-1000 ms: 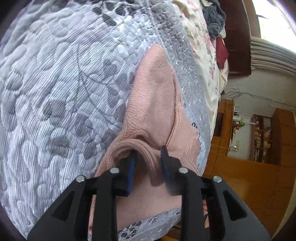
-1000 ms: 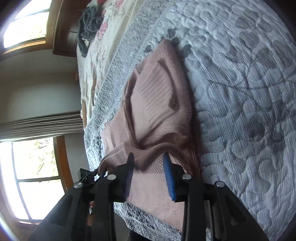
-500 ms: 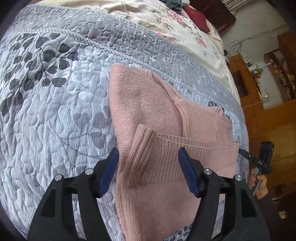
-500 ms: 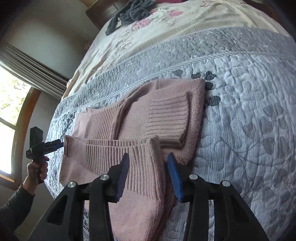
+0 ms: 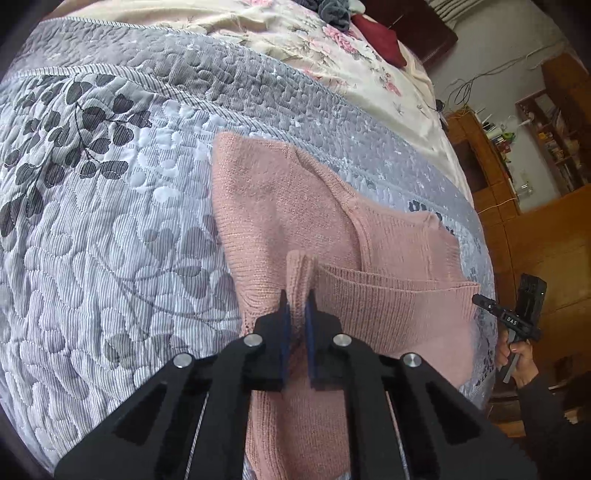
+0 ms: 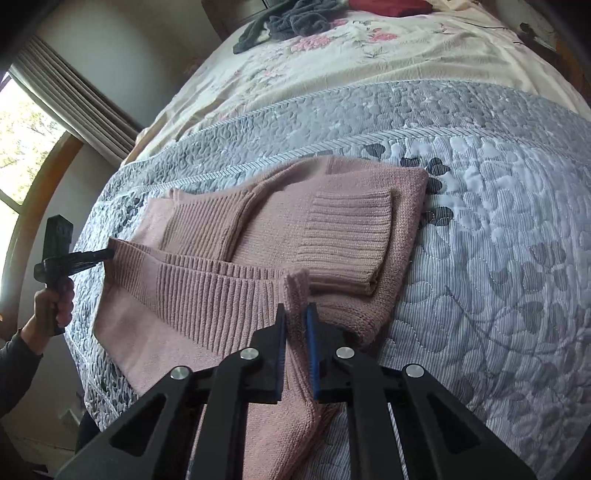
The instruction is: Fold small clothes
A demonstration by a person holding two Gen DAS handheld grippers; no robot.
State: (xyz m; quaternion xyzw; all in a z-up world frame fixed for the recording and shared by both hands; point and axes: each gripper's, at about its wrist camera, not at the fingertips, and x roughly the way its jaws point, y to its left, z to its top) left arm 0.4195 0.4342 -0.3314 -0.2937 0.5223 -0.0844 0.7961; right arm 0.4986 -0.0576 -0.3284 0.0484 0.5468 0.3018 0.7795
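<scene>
A pink knit sweater point(image 5: 277, 206) lies on the grey quilted bedspread point(image 5: 110, 240), sleeves folded over its body. In the left wrist view my left gripper point(image 5: 297, 302) is shut on one corner of the ribbed hem, which stands up between the blue pads. My right gripper point(image 5: 480, 299) shows at the hem's far corner, held by a hand point(image 5: 517, 354). In the right wrist view my right gripper point(image 6: 295, 314) is shut on its hem corner of the sweater point(image 6: 351, 192). My left gripper point(image 6: 107, 254) pinches the opposite corner there. The hem is raised between the two.
Beyond the bedspread point(image 6: 498, 258) lies a floral sheet point(image 5: 295, 37) with dark grey clothes point(image 6: 288, 22) and a red garment point(image 5: 380, 40). Wooden cabinets point(image 5: 535, 240) stand past the bed's right edge. A window with a curtain point(image 6: 66, 92) is on the other side.
Half a second ago both grippers stood open around the hem corners. Both have now shut on the ribbed hem and hold it pinched up.
</scene>
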